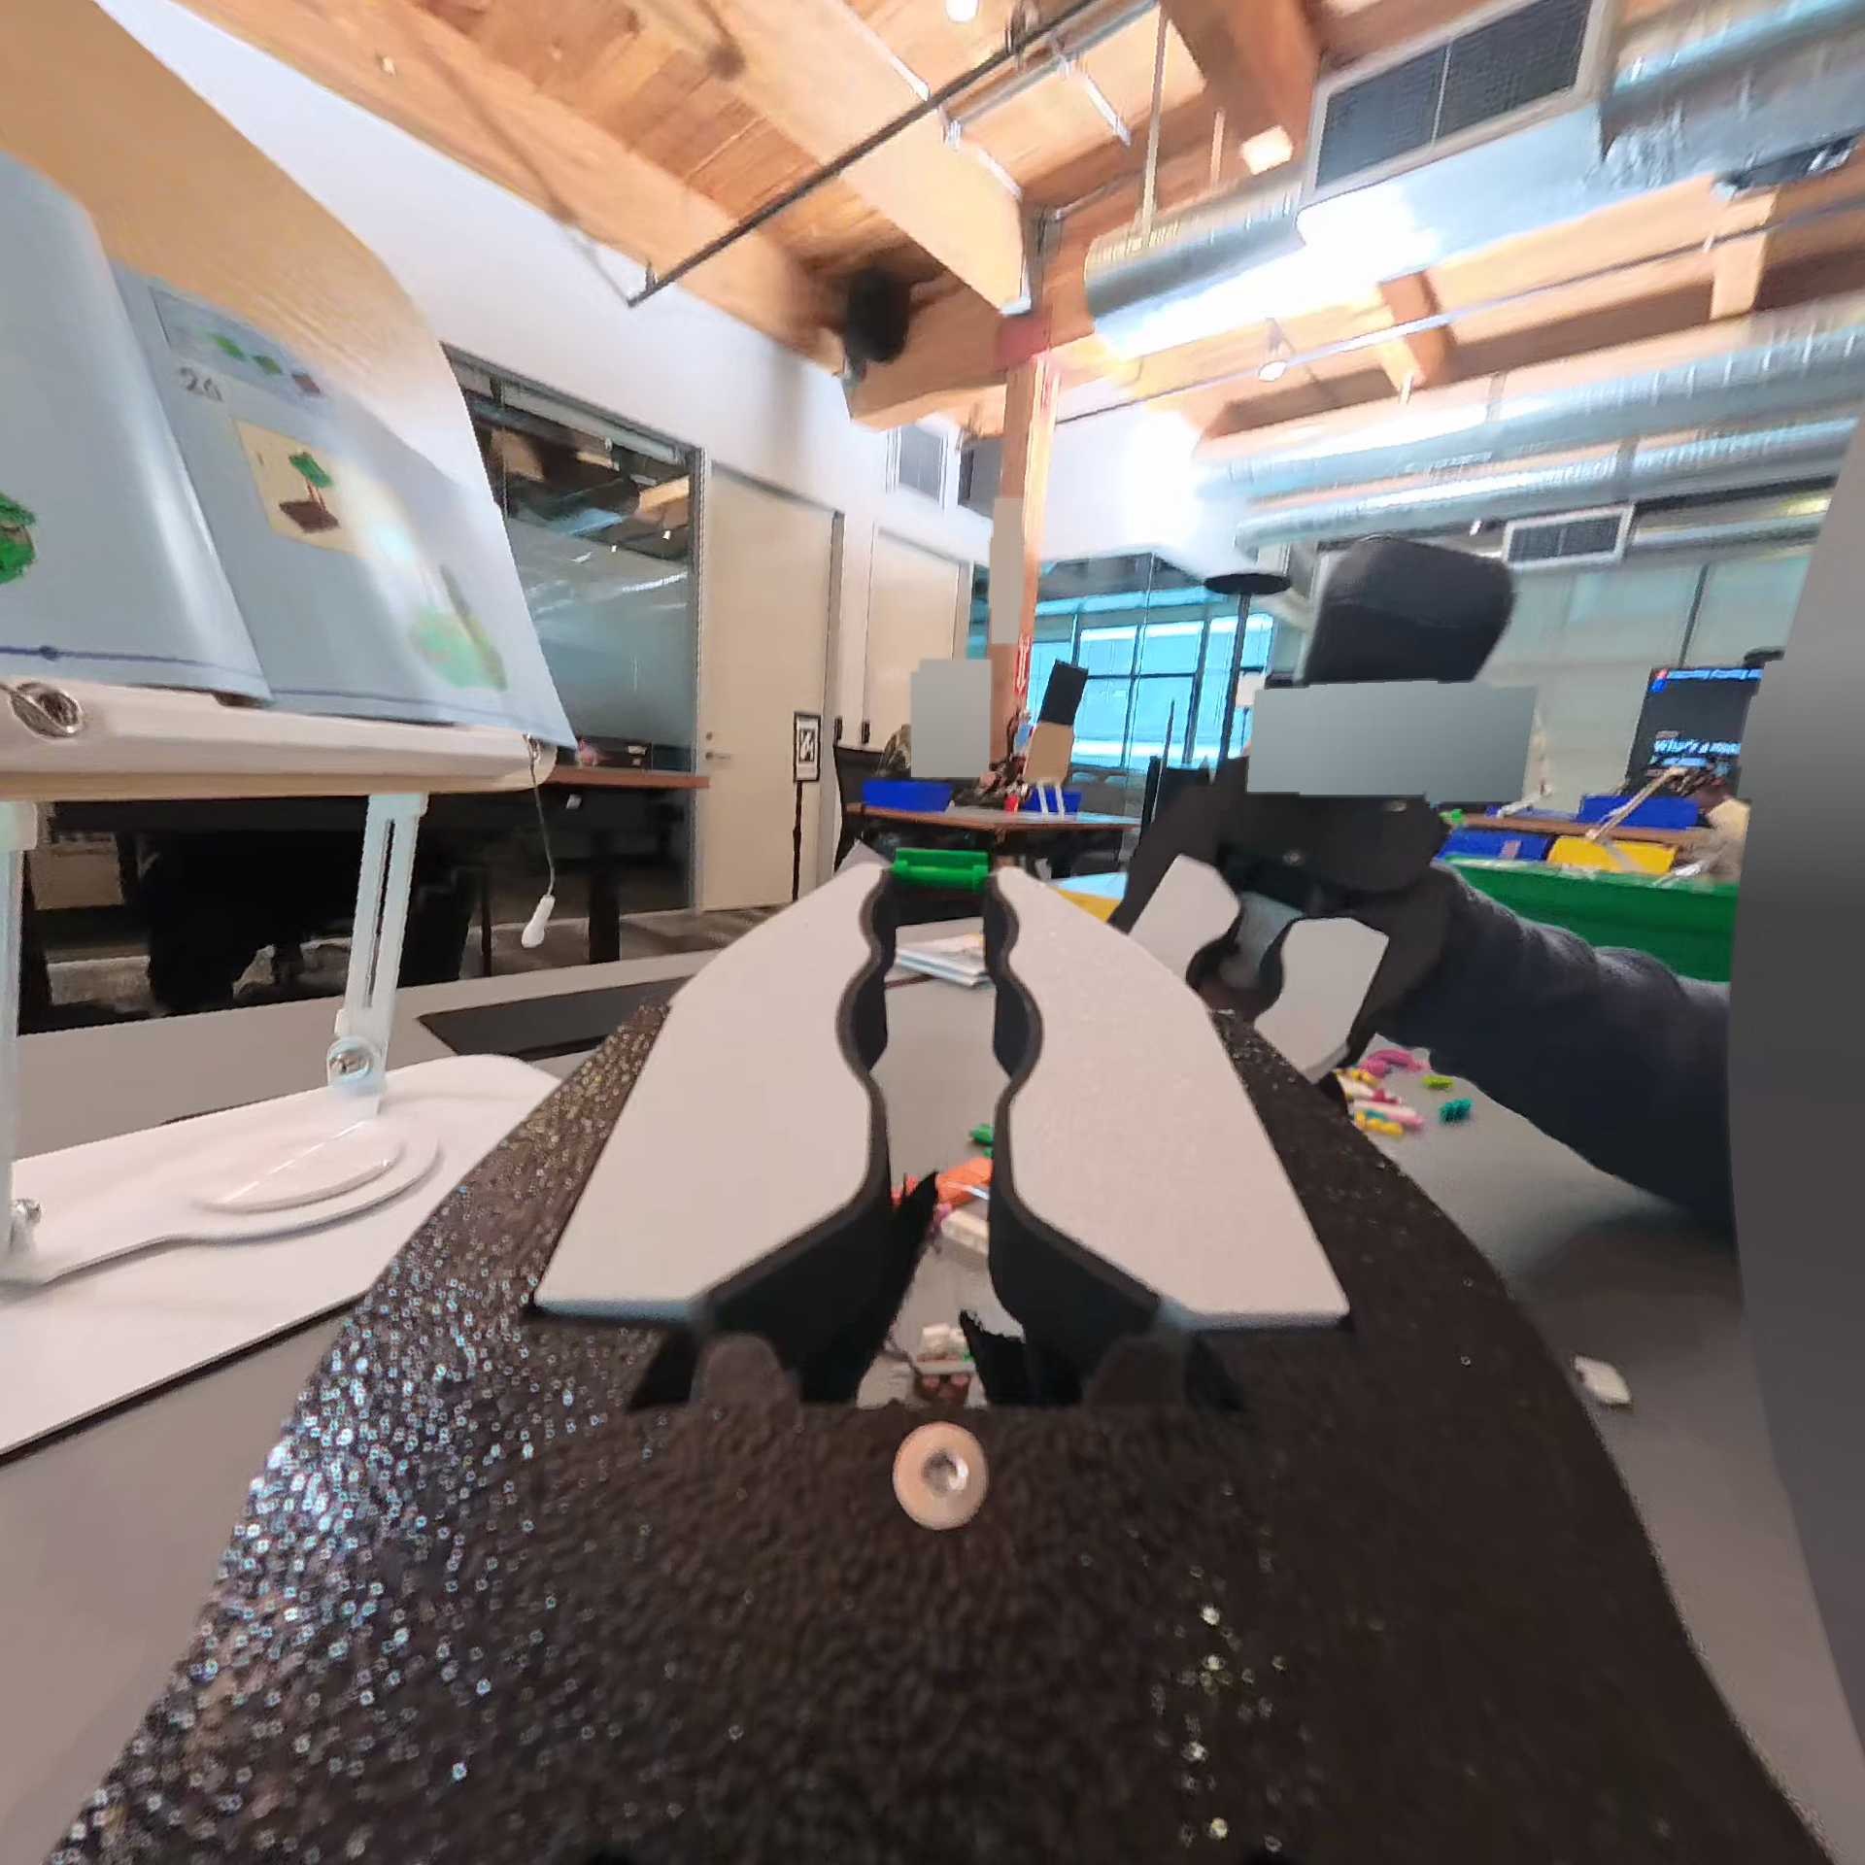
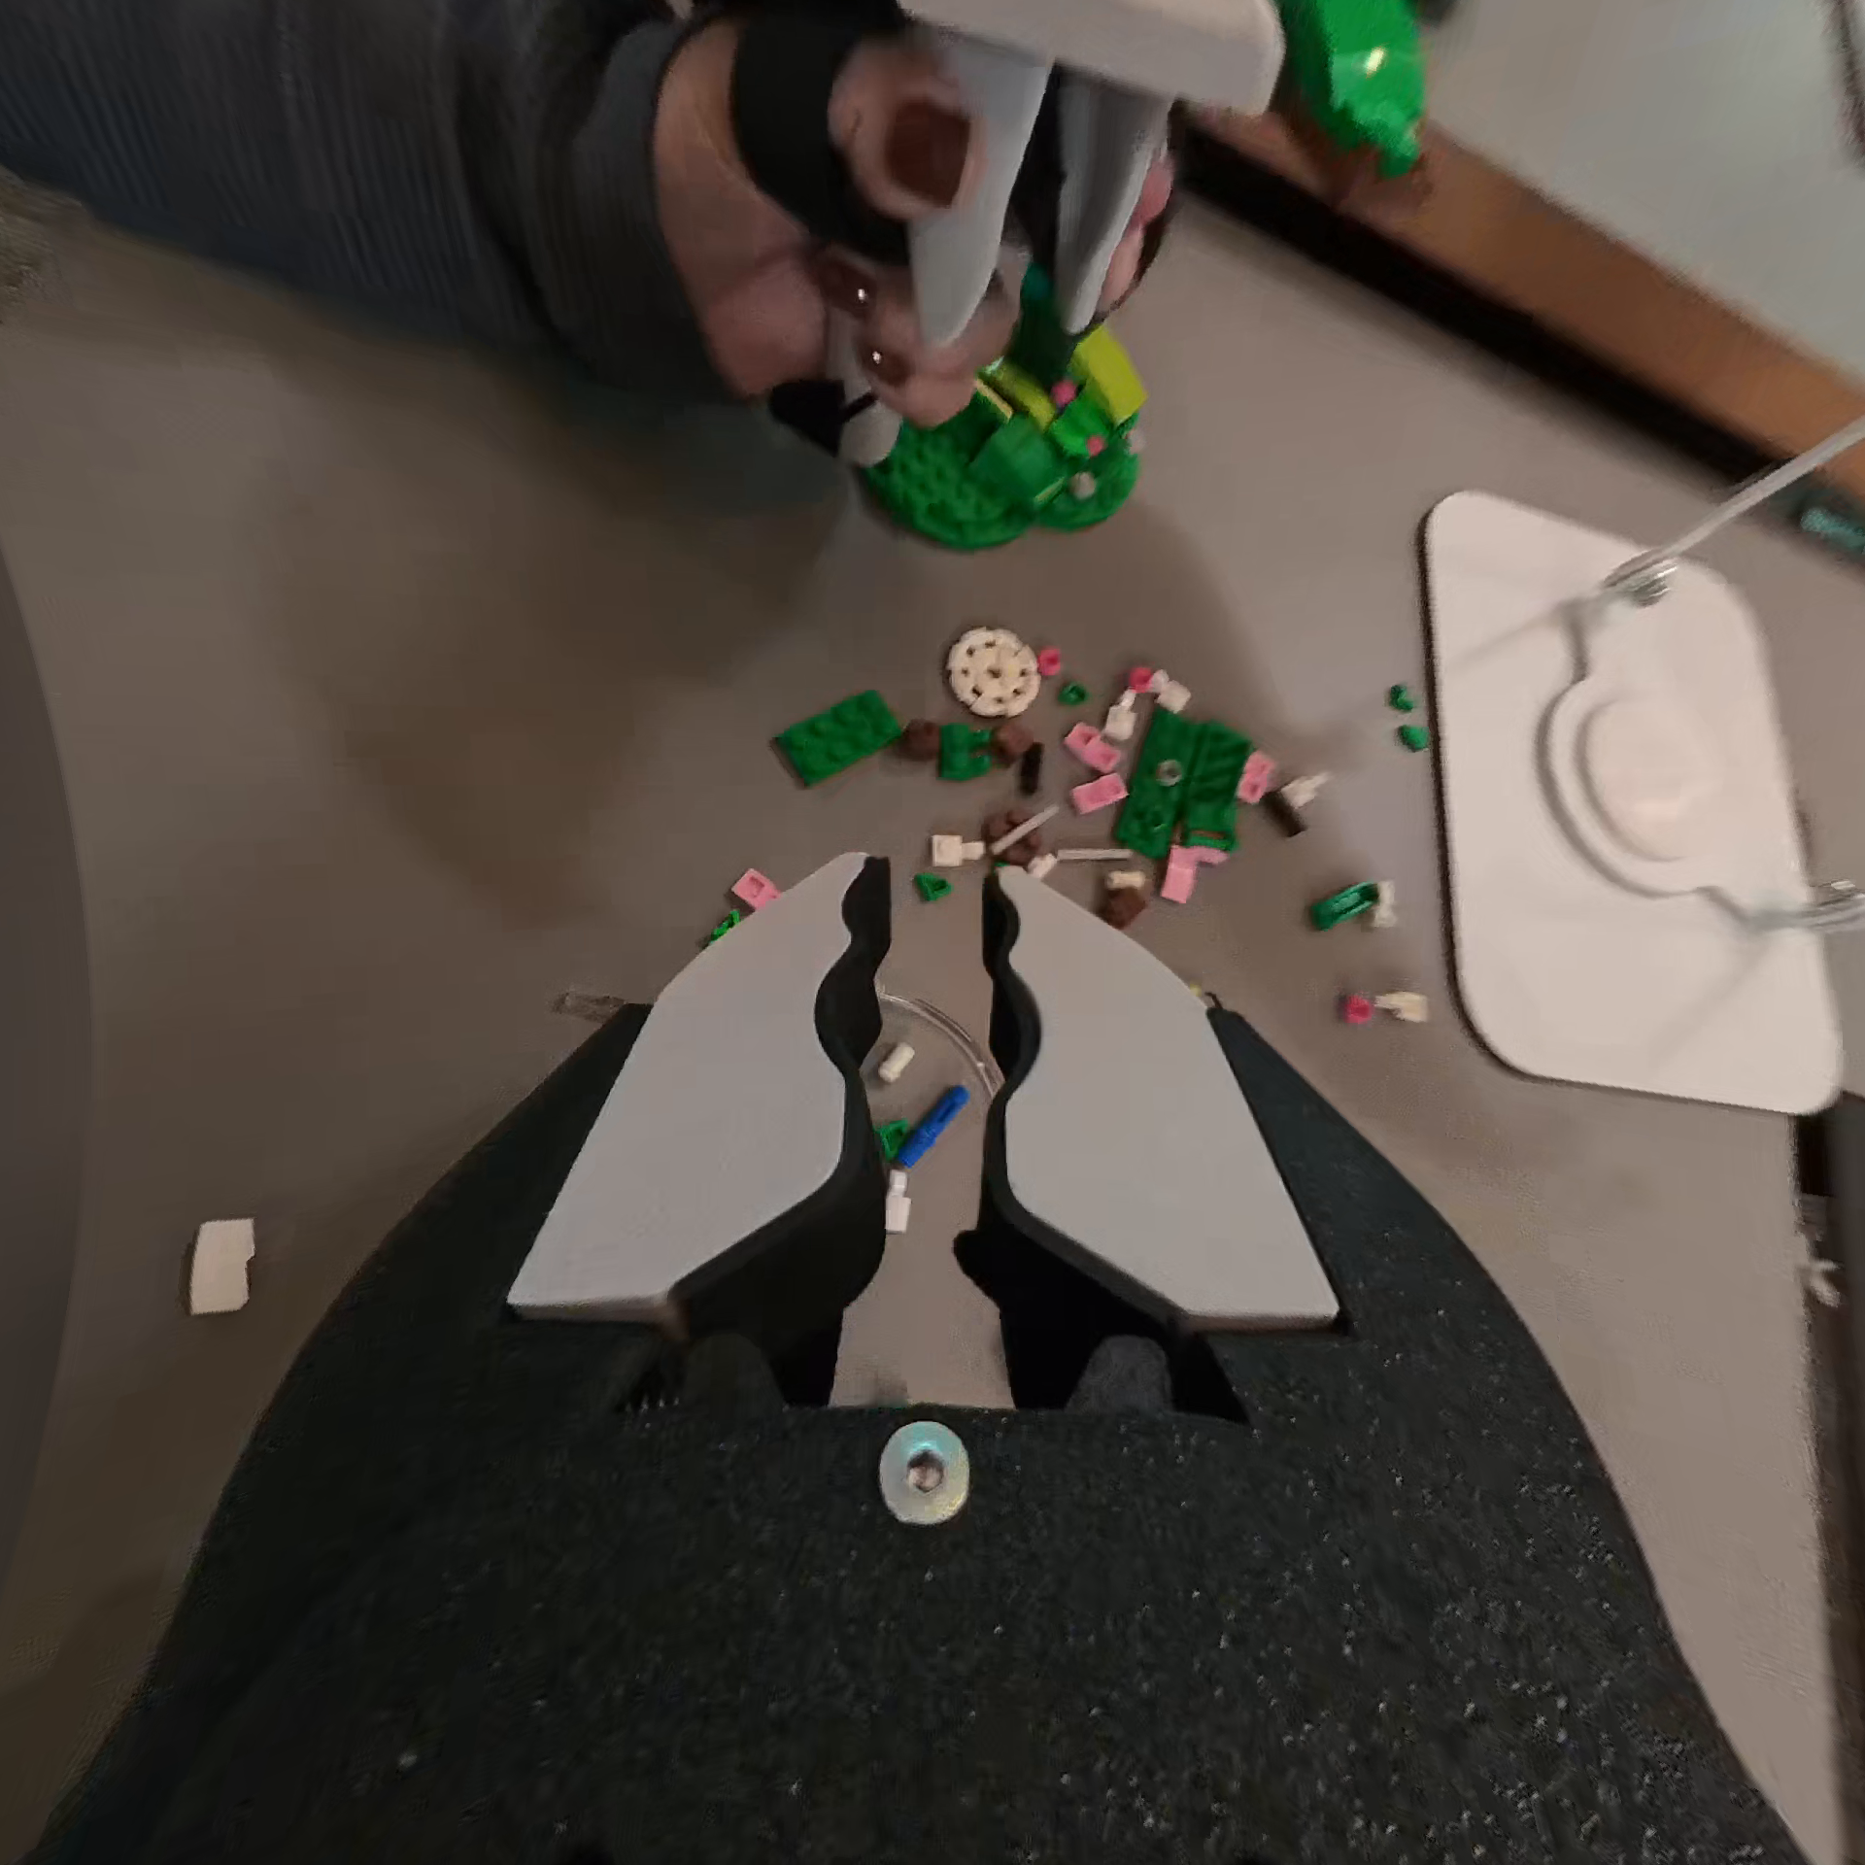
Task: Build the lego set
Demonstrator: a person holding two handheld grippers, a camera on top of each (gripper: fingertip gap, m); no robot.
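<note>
We note an open-plan room with exposed wooden beams point(image 1: 767, 131) and silver ducts point(image 1: 1514, 384) overhead, glass-walled offices at the far side, and far desks carrying blue and yellow bins point(image 1: 1605, 853). The grey surface point(image 2: 404, 757) carries a white book stand point(image 1: 373, 1009) at left, its base point(image 2: 1615, 807) flat on the surface, with an open instruction booklet point(image 1: 303, 565) propped on it. The left gripper point(image 1: 937, 888) is raised above the surface, jaws a little apart, and we cannot tell whether the green piece point(image 1: 939, 868) at its tips is gripped. The right gripper point(image 2: 937, 878) hovers over the loose pieces, jaws apart and holding nothing. The green lego build point(image 2: 1009, 464) stands on the surface beyond a scatter of green, pink, white and brown pieces point(image 2: 1090, 777). A lone white piece point(image 2: 220, 1267) lies well apart at near left.
</note>
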